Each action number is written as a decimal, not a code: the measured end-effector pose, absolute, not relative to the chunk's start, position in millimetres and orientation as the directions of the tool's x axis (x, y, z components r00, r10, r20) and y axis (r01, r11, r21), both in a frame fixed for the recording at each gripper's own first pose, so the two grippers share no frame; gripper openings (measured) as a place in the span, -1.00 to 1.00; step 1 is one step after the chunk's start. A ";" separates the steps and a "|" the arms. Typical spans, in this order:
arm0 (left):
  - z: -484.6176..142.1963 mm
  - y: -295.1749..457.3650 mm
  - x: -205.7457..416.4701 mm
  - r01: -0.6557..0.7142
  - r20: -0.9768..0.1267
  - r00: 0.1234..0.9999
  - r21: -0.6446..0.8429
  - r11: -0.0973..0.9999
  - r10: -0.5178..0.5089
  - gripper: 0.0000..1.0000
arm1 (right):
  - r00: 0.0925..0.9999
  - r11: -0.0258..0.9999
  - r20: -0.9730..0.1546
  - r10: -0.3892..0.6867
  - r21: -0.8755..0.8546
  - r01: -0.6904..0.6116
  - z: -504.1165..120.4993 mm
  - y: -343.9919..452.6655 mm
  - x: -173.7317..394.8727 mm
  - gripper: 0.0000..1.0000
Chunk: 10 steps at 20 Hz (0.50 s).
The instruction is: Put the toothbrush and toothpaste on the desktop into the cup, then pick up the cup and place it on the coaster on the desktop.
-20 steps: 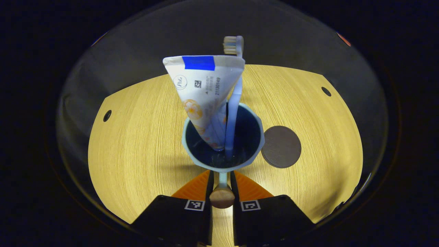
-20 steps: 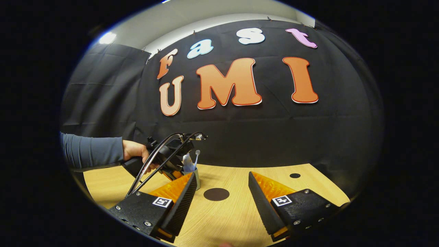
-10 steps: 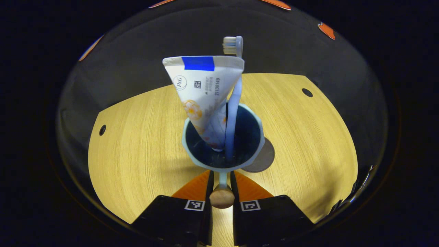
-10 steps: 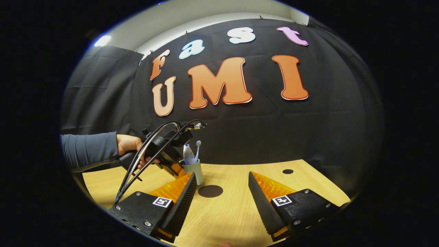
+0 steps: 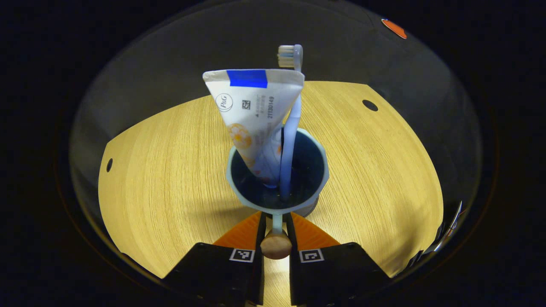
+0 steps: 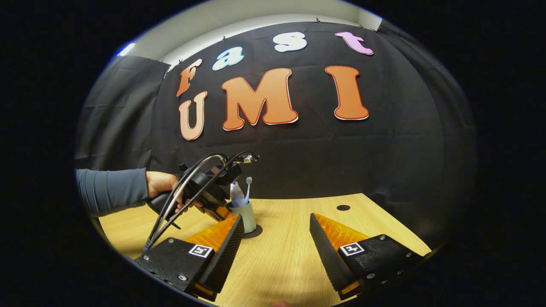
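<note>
My left gripper [image 5: 276, 221] clamps the cup [image 5: 277, 170] handle; toothpaste [image 5: 256, 123] and toothbrush [image 5: 290, 128] stand inside. The cup seems to sit over the coaster [image 6: 257, 232]. My right gripper [image 6: 276, 243] has its fingers apart.

Left gripper view: cup [image 5: 277, 170] sits dead ahead of the left tool [image 5: 276, 221], its handle [image 5: 276, 242] running back between the two fingers, which press it from either side. Toothpaste [image 5: 256, 123] and toothbrush [image 5: 290, 128] stand in the cup — tube on the left, brush just to its right, touching it, head above the tube's top edge. Coaster [image 5: 309, 209] lies under the cup, a sliver showing at the cup's lower right. All on the counter [image 5: 170, 170]. Right gripper view: cup and coaster sit left of centre, beyond the right tool [image 6: 277, 238], whose fingers stand wide apart over bare counter. A hand [image 6: 164, 189] holds the left tool at the cup's left.
</note>
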<state>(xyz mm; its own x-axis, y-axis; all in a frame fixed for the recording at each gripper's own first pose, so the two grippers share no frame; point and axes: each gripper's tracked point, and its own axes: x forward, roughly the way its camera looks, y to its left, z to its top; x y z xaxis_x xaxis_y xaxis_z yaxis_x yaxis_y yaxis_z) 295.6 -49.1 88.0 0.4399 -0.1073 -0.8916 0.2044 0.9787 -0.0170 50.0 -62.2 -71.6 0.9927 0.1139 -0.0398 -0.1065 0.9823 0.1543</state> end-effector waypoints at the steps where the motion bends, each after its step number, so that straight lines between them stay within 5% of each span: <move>1: 99.7 -57.8 287.1 0.213 -0.889 0.447 -0.005 0.977 -0.102 -0.51 | 0.992 0.981 -0.044 0.116 0.158 -0.108 -73.7 -62.1 49.5 0.86; 3: 114.0 -63.3 290.8 0.242 -0.858 0.499 0.005 0.970 -0.120 -0.35 | 0.993 0.983 -0.054 0.108 0.156 -0.098 -75.7 -62.8 49.9 0.86; 6: 145.5 -61.3 286.8 0.264 -0.803 0.582 0.037 0.964 -0.128 0.80 | 0.992 0.982 -0.052 0.112 0.158 -0.103 -70.6 -55.9 48.1 0.87; 10: 191.5 -46.6 269.3 0.264 -0.671 0.731 0.105 0.959 -0.128 1.00 | 0.994 0.985 -0.040 0.098 0.143 -0.092 -62.6 -49.8 46.9 0.87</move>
